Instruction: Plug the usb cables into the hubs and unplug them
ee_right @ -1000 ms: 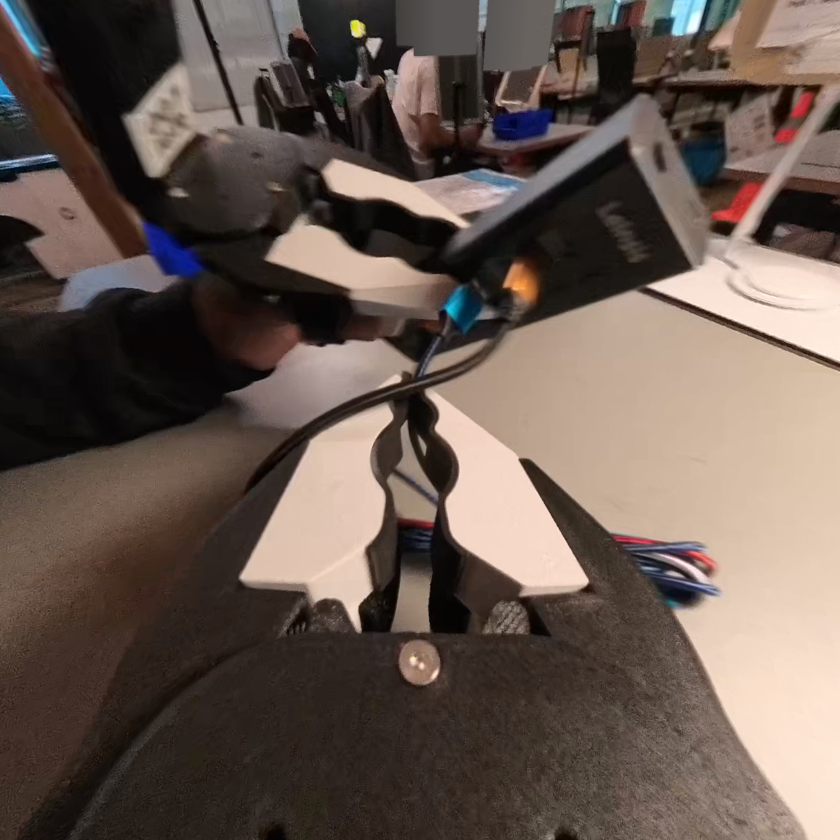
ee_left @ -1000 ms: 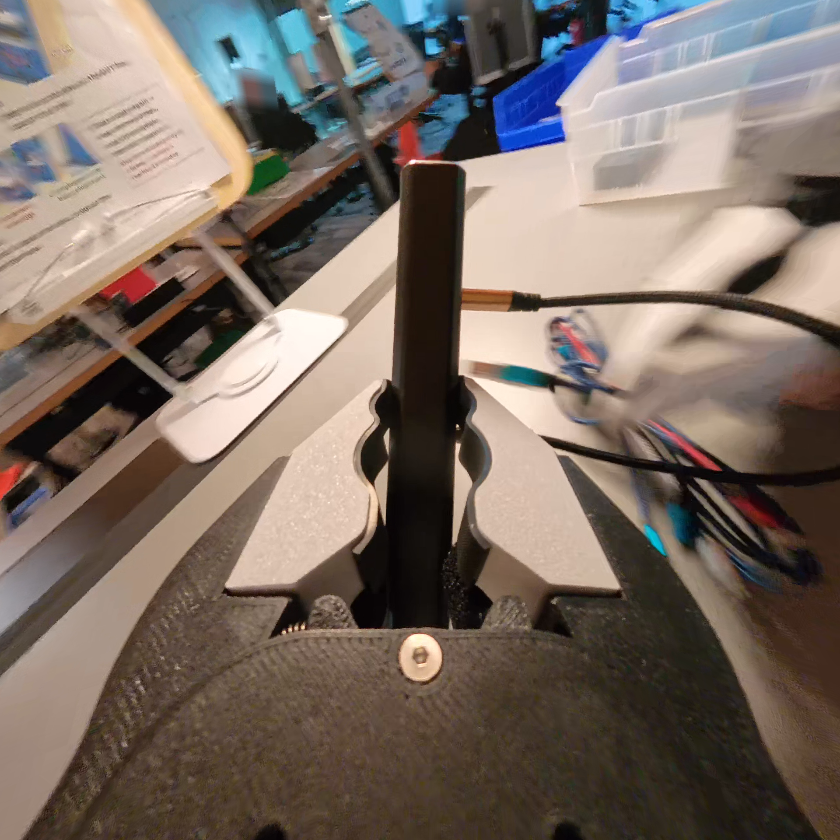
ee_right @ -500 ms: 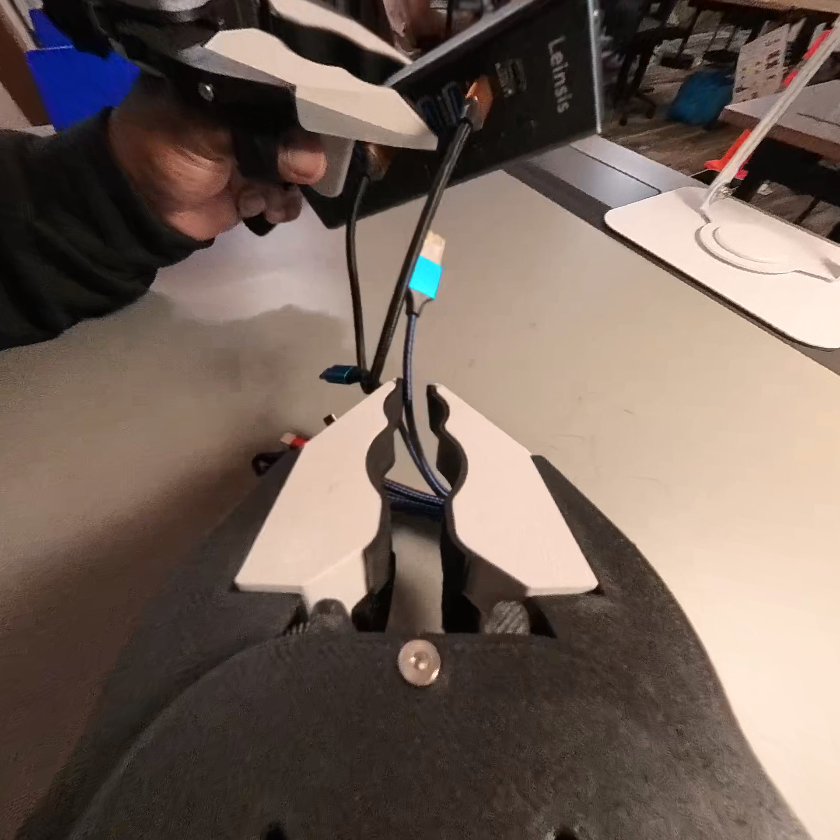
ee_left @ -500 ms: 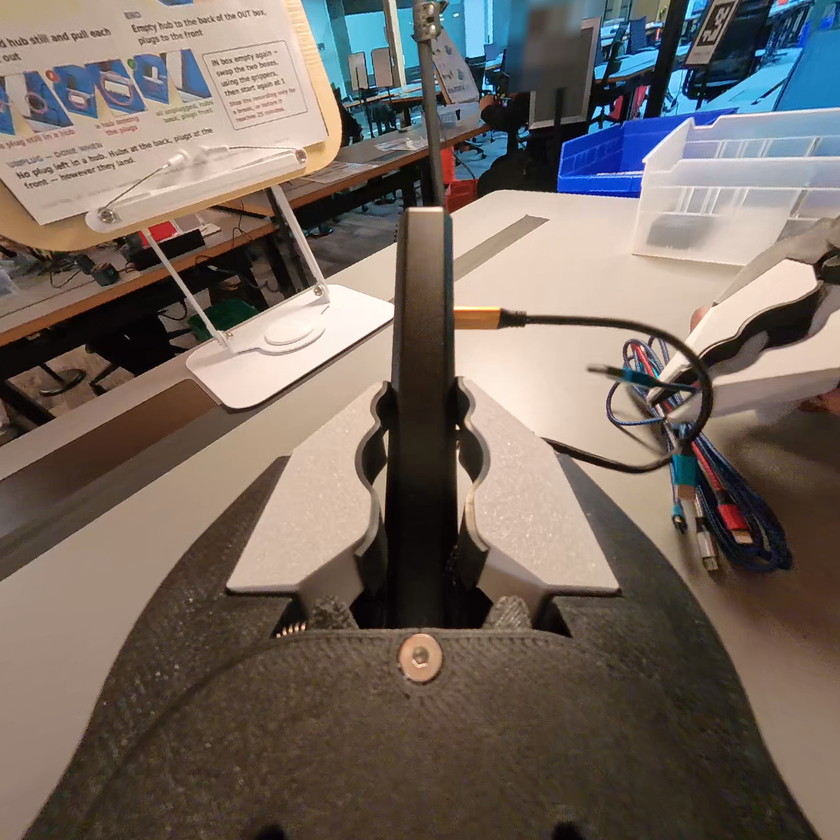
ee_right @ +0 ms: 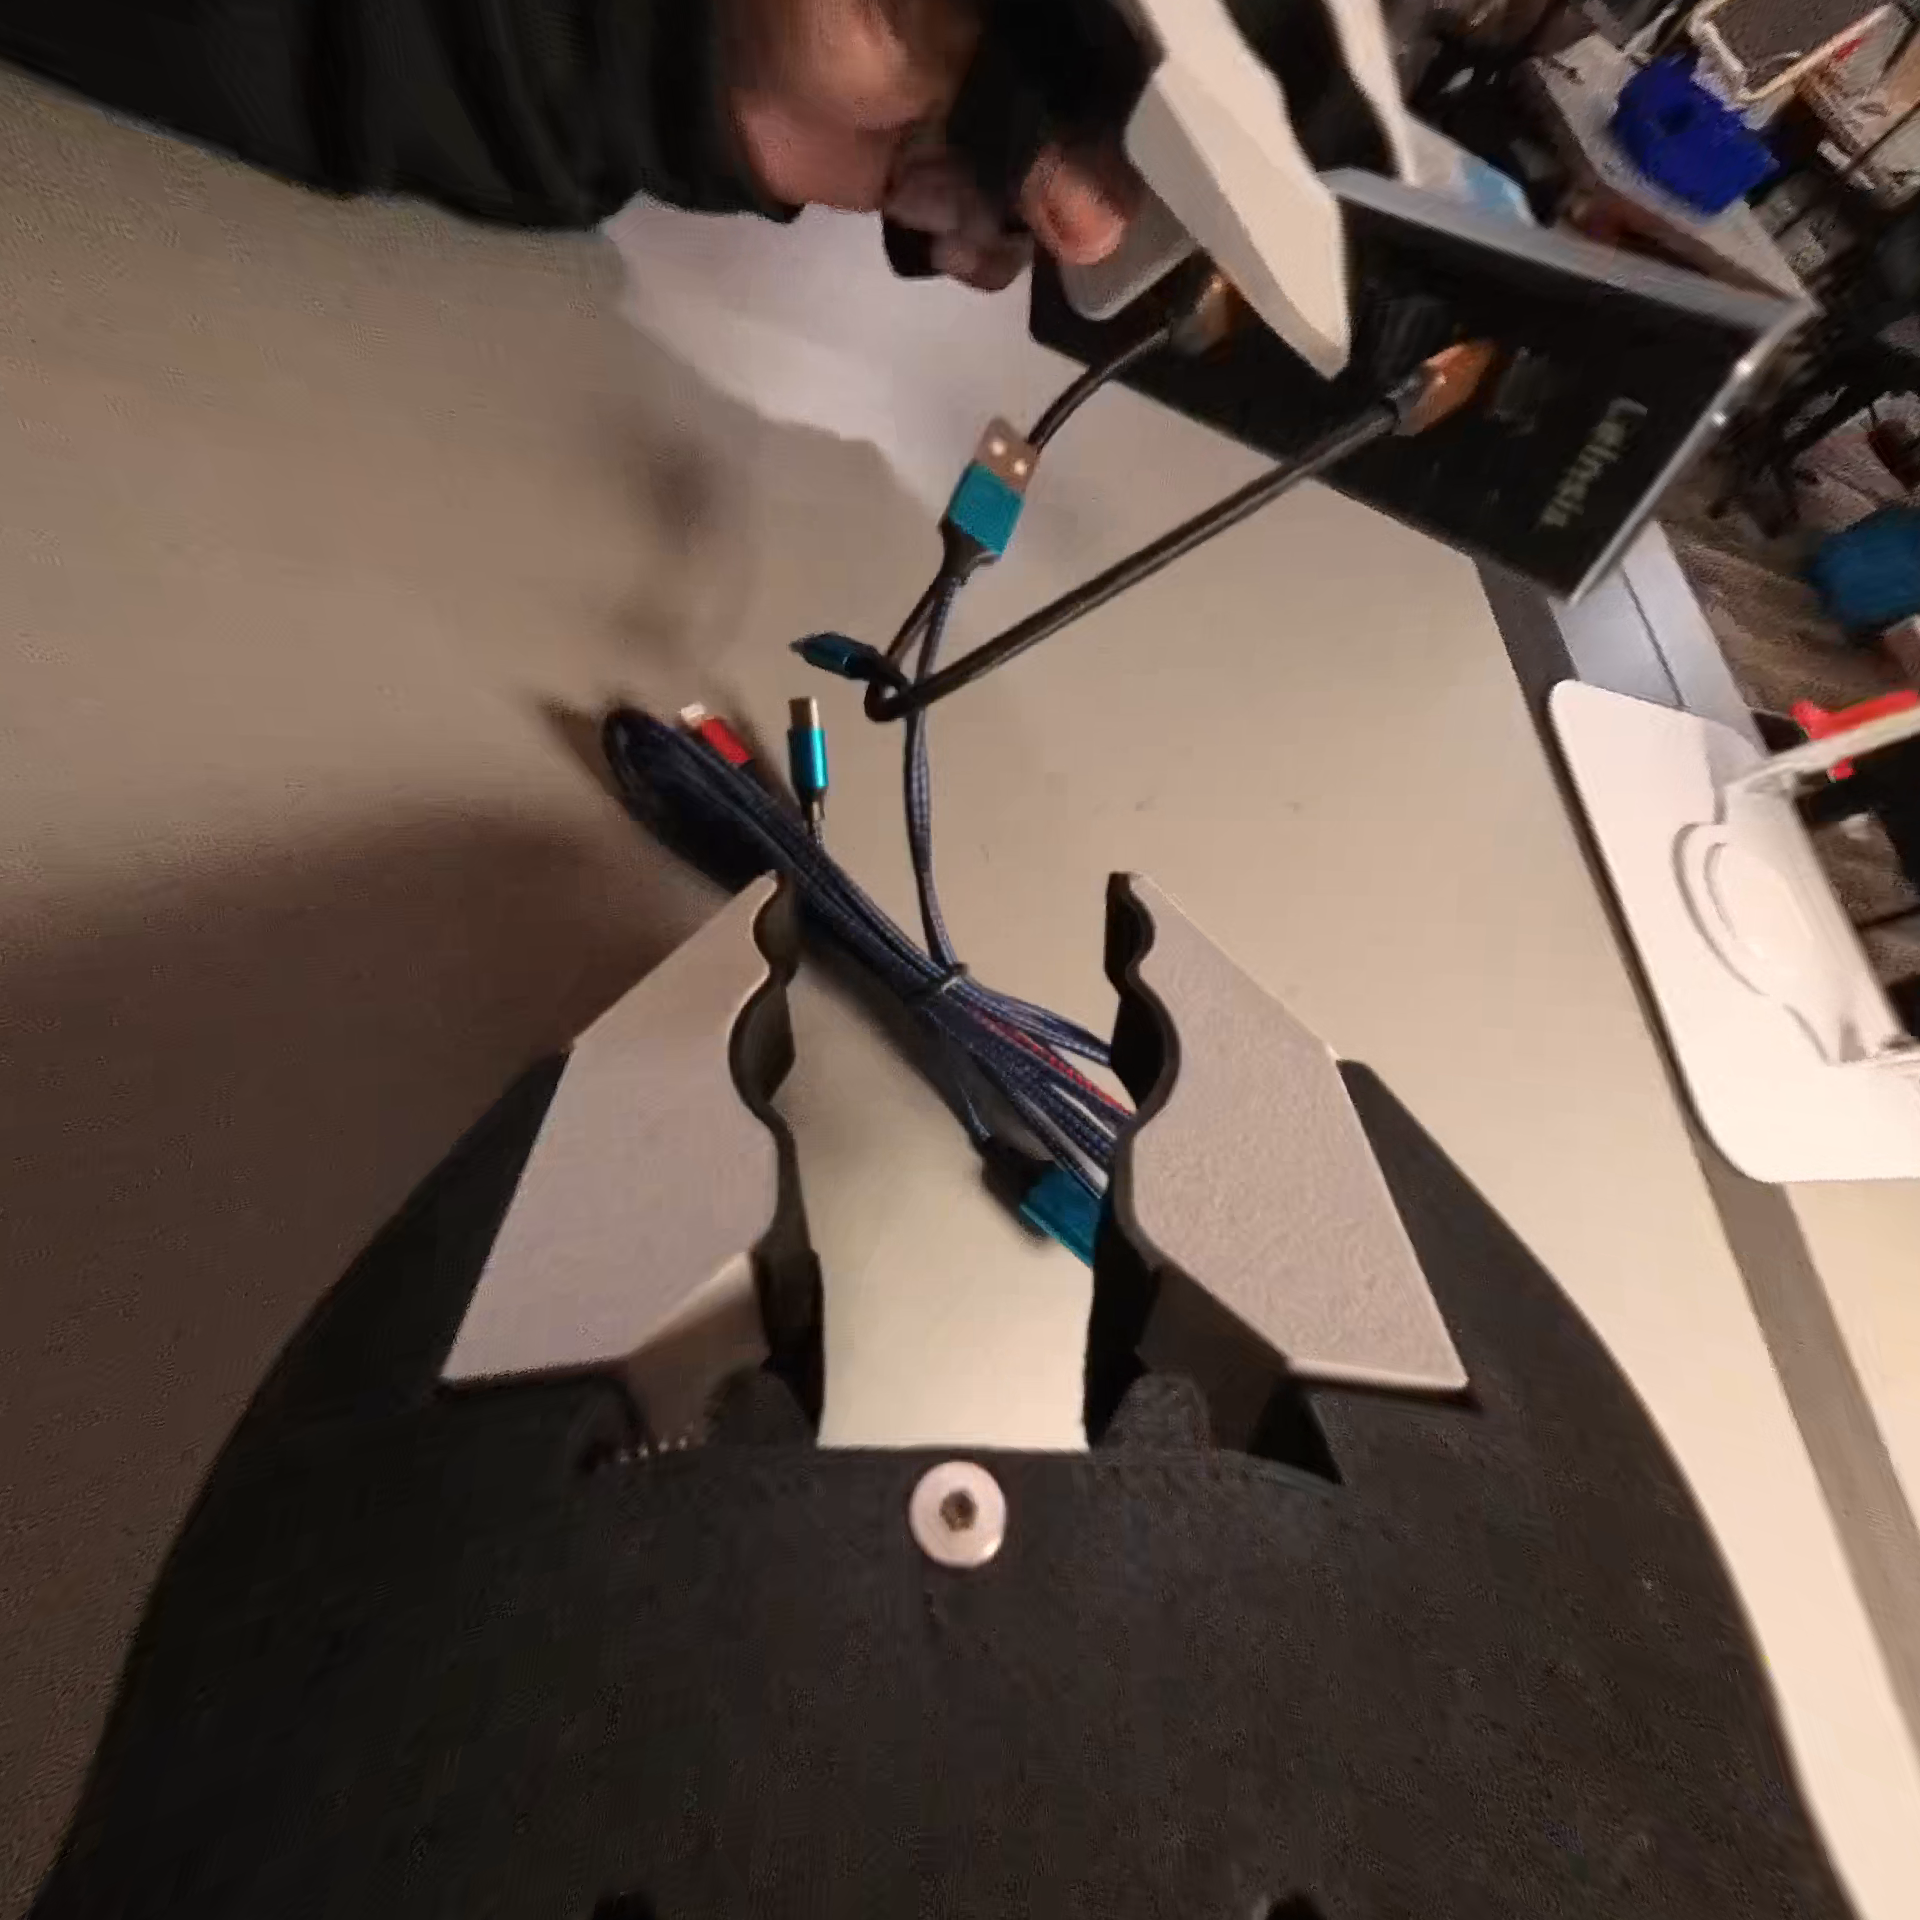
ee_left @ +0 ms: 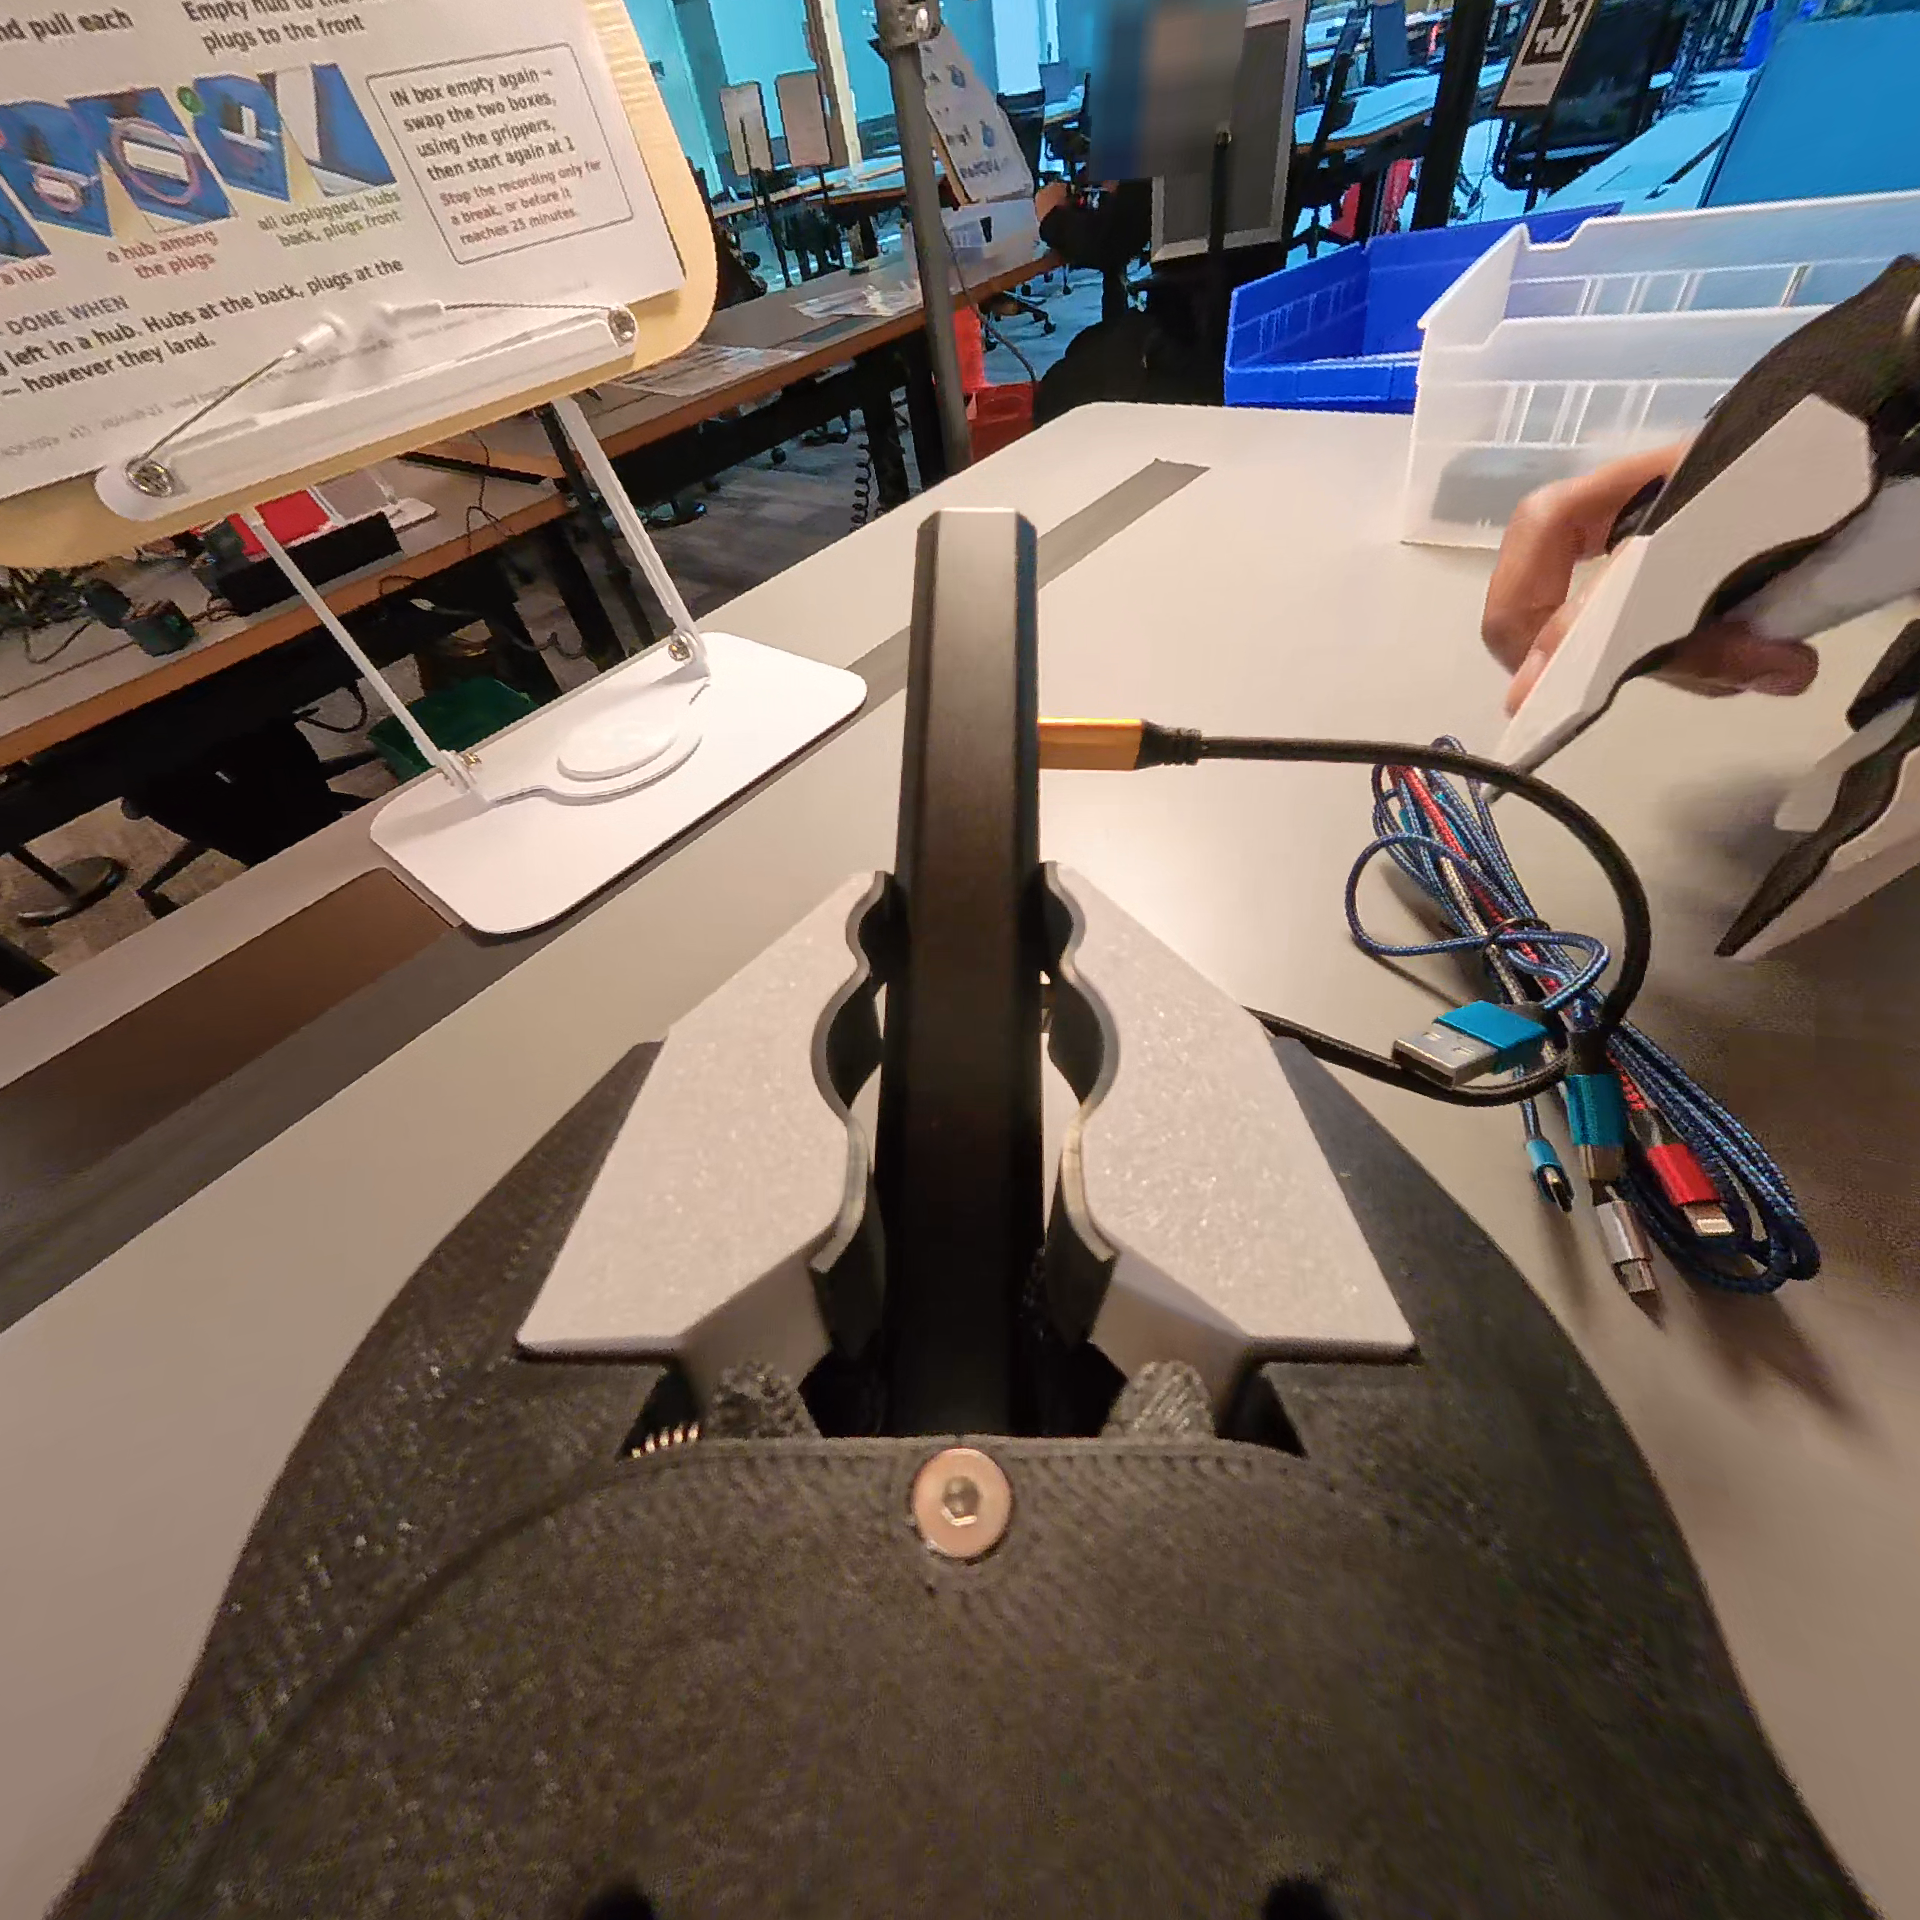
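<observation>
My left gripper [ee_left: 961, 888] is shut on a black USB hub [ee_left: 966, 790] and holds it edge-up above the table. A gold plug [ee_left: 1091, 743] on a black cable sits in the hub's right side. A blue braided cable bundle [ee_left: 1662, 1164] lies on the table to the right. Its blue USB-A plug [ee_left: 1465, 1044] is free of the hub, beside the black cable loop. My right gripper [ee_right: 945, 904] is open and empty above the bundle [ee_right: 966, 1018]. In the right wrist view the hub [ee_right: 1507, 447] is at the top, with the gold plug [ee_right: 1455, 379] in it.
A white stand [ee_left: 623, 769] with an instruction sheet is at the table's left edge; its base also shows in the right wrist view [ee_right: 1714, 935]. A clear plastic bin [ee_left: 1662, 364] and a blue bin [ee_left: 1320, 322] stand at the back right.
My right gripper opened and let go of the blue cable, then drew back from the hub. The blue USB-A plug dropped down beside the black cable. The left gripper kept hold of the hub.
</observation>
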{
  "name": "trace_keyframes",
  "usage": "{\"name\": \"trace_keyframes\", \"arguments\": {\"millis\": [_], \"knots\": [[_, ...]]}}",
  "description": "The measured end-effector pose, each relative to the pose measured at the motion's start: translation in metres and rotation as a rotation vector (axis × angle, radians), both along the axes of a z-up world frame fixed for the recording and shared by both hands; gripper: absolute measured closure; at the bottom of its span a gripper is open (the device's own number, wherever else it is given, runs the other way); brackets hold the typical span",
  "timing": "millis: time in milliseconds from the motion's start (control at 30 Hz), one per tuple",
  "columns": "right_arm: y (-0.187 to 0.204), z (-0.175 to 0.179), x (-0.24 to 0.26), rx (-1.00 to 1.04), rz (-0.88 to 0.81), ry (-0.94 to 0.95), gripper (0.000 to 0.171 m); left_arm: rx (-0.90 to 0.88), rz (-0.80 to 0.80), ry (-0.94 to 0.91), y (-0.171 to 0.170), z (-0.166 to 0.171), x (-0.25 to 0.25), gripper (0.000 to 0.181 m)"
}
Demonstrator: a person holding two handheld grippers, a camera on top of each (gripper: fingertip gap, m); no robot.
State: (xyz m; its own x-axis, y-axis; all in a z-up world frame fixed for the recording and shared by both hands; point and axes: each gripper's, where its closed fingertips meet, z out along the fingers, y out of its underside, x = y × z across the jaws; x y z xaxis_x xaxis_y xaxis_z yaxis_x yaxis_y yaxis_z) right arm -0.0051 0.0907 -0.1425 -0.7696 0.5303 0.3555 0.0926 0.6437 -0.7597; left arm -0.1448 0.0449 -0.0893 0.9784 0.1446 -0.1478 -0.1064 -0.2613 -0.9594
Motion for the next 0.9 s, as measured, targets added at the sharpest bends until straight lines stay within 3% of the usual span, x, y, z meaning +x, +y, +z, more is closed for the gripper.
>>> {"name": "trace_keyframes", "arguments": {"millis": [33,167,267,433,667,900], "knots": [[0.000,-0.006,0.002,0.077,0.030,-0.014,0.110,-0.005,-0.001,-0.004,0.000,-0.002,0.000,0.152],[0.009,-0.037,0.002,0.364,0.116,-0.164,0.106,-0.028,-0.010,-0.015,0.001,-0.008,0.000,0.151],[0.006,-0.047,-0.005,0.465,0.179,-0.230,0.109,-0.037,-0.026,-0.018,0.002,-0.010,0.002,0.152],[0.004,-0.054,-0.013,0.513,0.162,-0.356,0.152,-0.034,-0.037,0.001,0.000,-0.007,0.002,0.152],[0.032,-0.045,-0.015,0.316,-0.049,-0.484,0.159,0.042,0.015,0.085,-0.010,0.014,-0.008,0.152],[0.072,-0.001,0.014,0.196,-0.221,-0.361,0.159,0.061,0.066,0.117,-0.015,0.021,-0.014,0.151]]}}
